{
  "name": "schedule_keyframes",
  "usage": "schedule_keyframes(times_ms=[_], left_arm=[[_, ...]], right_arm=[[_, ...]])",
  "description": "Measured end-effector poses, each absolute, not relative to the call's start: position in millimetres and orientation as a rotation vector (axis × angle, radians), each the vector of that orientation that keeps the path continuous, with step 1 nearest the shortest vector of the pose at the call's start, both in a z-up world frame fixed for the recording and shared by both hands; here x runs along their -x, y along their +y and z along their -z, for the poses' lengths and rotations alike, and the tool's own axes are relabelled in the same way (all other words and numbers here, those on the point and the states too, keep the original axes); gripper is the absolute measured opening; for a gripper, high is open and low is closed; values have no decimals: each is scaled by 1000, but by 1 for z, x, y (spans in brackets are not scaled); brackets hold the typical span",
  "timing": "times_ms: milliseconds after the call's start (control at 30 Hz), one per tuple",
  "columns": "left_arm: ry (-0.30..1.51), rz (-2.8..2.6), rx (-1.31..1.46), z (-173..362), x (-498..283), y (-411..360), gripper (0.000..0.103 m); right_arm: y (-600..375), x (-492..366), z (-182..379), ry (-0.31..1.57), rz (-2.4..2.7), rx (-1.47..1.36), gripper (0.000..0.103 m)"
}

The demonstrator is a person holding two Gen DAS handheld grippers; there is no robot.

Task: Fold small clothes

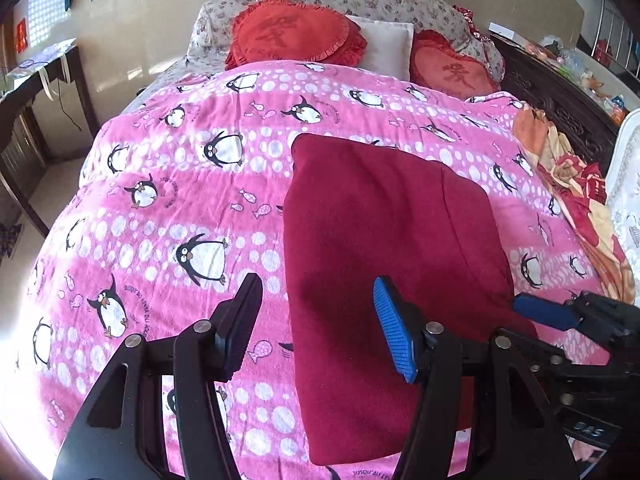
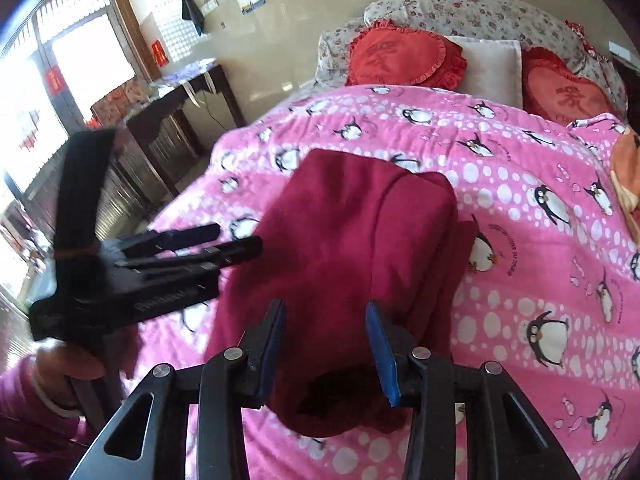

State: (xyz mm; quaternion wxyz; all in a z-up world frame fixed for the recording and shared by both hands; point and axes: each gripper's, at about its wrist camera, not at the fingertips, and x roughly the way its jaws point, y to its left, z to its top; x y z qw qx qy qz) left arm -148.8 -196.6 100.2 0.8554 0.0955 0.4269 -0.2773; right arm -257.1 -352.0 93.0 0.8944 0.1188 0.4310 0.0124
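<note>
A dark red fleece garment (image 1: 384, 240) lies folded on the pink penguin blanket (image 1: 168, 208). My left gripper (image 1: 316, 320) hovers open over the garment's left edge. Its black finger is above the blanket and its blue-padded finger above the cloth, with neither pad pressing. In the right wrist view the left gripper (image 2: 236, 240) shows blurred at that same edge of the garment (image 2: 352, 232). My right gripper (image 2: 326, 344) is at the garment's near right end, with bunched red cloth filling the gap between its pads. It also shows at the right edge of the left wrist view (image 1: 548, 314).
Two red heart cushions (image 1: 292, 36), a white pillow (image 1: 384, 44) and floral pillows lie at the head of the bed. A crumpled orange floral blanket (image 1: 576, 192) is on the bed's right side. A dark wooden desk (image 2: 188, 96) stands left. A hand (image 2: 68, 364) in a pink sleeve holds the left gripper.
</note>
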Motion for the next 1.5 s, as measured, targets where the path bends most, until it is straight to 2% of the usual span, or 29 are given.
schedule_keyframes(times_ms=[133, 400, 500, 700, 933, 1067, 1500], left_arm=[[873, 568, -199, -103, 154, -194, 58], [821, 542, -213, -114, 168, -195, 58], [785, 521, -222, -121, 174, -194, 58], [753, 503, -227, -131, 180, -189, 58], [731, 496, -213, -138, 186, -182, 58], [718, 504, -205, -140, 187, -180, 58], [721, 499, -210, -139, 189, -180, 58]], right_arm=[[-364, 260, -58, 944, 17, -294, 39], [-364, 275, -97, 864, 35, -338, 40], [-362, 281, -118, 798, 59, -341, 49], [-350, 280, -143, 736, 123, -304, 50], [-349, 276, -148, 736, 160, -320, 52], [-348, 276, -147, 725, 166, -324, 63], [-348, 273, -140, 747, 162, -325, 63]])
